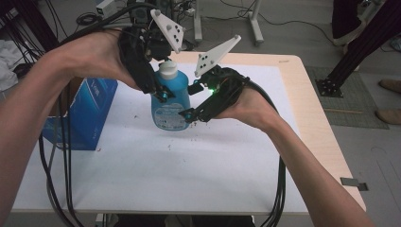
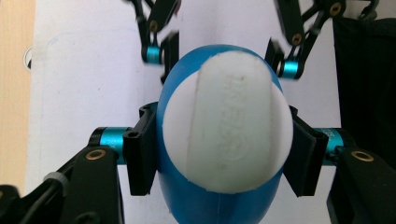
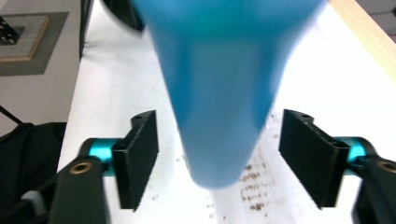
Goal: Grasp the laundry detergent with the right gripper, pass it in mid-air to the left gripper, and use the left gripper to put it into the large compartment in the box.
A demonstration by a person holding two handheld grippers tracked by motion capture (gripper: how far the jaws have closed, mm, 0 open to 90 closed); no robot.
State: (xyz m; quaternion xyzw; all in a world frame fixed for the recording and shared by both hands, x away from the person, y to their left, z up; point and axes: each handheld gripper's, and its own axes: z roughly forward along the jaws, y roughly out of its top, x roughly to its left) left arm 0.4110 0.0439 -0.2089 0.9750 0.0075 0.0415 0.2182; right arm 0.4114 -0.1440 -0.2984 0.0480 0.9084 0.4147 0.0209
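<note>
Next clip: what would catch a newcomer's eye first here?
The blue bottle with its white cap, standing mid-table on the white sheet. The left gripper is clamped on its sides just below the cap, while the right gripper sits open around its body, pads clear. A blue box stands at the left edge.

The high view looks down over the table (image 1: 142, 179); both gripper views sit close on the shared blue bottle (image 1: 169, 105).
</note>
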